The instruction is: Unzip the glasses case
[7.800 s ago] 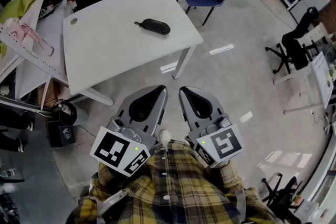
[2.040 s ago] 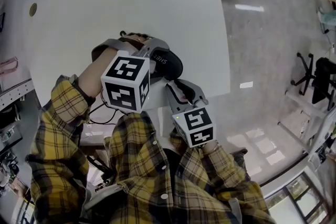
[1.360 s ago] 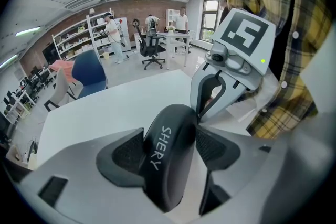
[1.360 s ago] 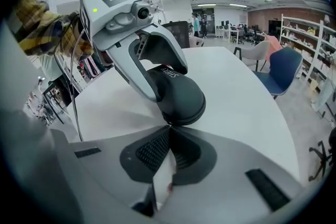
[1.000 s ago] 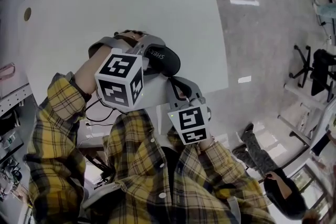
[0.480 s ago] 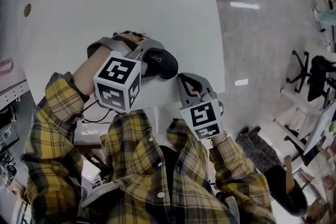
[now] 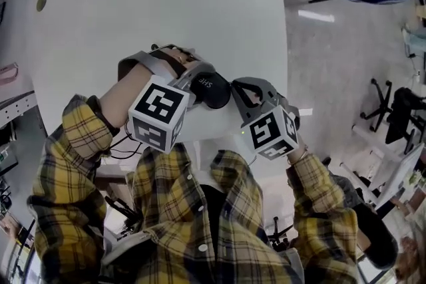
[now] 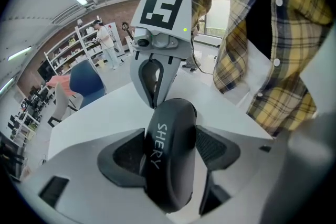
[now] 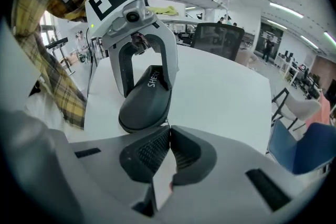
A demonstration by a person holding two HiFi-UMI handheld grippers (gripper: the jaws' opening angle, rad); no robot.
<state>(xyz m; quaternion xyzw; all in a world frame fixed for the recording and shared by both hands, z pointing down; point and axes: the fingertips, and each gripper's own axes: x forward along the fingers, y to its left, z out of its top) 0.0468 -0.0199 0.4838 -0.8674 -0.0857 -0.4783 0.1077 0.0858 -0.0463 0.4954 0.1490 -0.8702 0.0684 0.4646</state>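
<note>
In the head view, the black glasses case [image 7: 212,91] is seen by the near edge of the white table [image 7: 166,3]. It is gripped by the left gripper [image 7: 194,80], and its end is met by the right gripper [image 7: 235,88].

In the left gripper view, the case [image 8: 169,165] is squeezed tight between the two jaws, with one pad on each side.

In the right gripper view, the jaws are pressed together. A tiny zip pull [image 9: 166,124] is pinched at their tips, right at the end of the case [image 9: 144,105].

Right tool [image 9: 168,129], jaws together, touches the glasses case [image 9: 142,110] gripped by left tool [image 9: 148,81].
</note>
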